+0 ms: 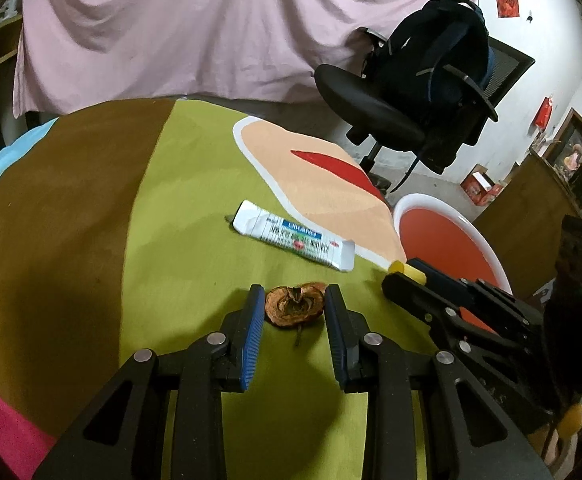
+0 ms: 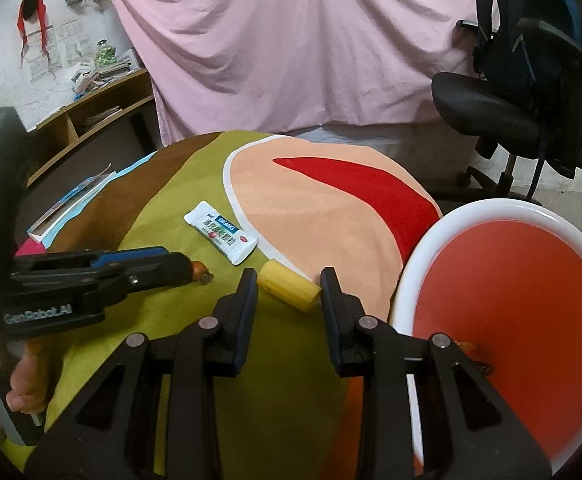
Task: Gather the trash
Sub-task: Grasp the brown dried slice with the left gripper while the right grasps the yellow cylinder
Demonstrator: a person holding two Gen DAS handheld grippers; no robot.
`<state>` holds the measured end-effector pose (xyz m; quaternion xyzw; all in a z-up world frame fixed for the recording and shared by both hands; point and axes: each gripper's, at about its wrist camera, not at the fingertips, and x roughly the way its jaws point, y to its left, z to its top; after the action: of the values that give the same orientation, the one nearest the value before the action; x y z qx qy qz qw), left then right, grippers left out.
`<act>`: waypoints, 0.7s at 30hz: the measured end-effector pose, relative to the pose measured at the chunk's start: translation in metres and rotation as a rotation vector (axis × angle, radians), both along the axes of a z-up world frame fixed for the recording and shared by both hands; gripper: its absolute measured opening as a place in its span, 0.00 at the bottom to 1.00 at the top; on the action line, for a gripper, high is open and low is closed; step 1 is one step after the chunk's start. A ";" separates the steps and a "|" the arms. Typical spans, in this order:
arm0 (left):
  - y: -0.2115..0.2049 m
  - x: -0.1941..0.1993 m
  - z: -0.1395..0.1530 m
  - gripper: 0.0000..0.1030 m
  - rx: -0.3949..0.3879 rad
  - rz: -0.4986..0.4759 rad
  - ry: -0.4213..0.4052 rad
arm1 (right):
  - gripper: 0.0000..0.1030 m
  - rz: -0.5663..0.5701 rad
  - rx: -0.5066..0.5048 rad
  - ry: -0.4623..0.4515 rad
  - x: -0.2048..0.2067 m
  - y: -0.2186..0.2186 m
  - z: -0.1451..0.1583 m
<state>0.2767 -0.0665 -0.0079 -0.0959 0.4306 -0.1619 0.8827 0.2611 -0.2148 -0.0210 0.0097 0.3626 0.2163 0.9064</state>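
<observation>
Left gripper (image 1: 294, 300) narrow, blue pads closed on a brown dried peel (image 1: 295, 306) lying on the green part of the cloth (image 1: 195, 200), near the front edge. Right gripper (image 2: 289, 286) about half open, its fingers either side of a yellow piece (image 2: 289, 286); contact unclear. The piece lies near the cloth's right edge, just beside the red basin (image 2: 511, 292) with the white rim. Farther back, mid-cloth, a white wrapper (image 1: 294, 241) lies flat. Beyond the far edge: black chair (image 1: 375, 108), pink sheet (image 1: 191, 28).

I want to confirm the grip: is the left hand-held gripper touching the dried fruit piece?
Touching. Left wrist view: both pads of the left hand-held gripper meet the dried fruit piece.
</observation>
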 end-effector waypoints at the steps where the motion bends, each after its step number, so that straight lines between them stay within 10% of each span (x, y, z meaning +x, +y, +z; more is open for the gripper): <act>1: 0.002 -0.003 0.000 0.25 0.000 -0.001 0.000 | 0.59 0.003 -0.001 0.000 0.000 0.000 0.000; 21: -0.002 -0.040 0.036 0.25 -0.009 0.041 -0.223 | 0.59 -0.024 0.084 -0.154 -0.024 -0.010 0.025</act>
<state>0.2364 -0.0683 0.0284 -0.0902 0.3268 -0.1553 0.9279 0.2370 -0.2247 0.0041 0.0354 0.2823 0.2204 0.9330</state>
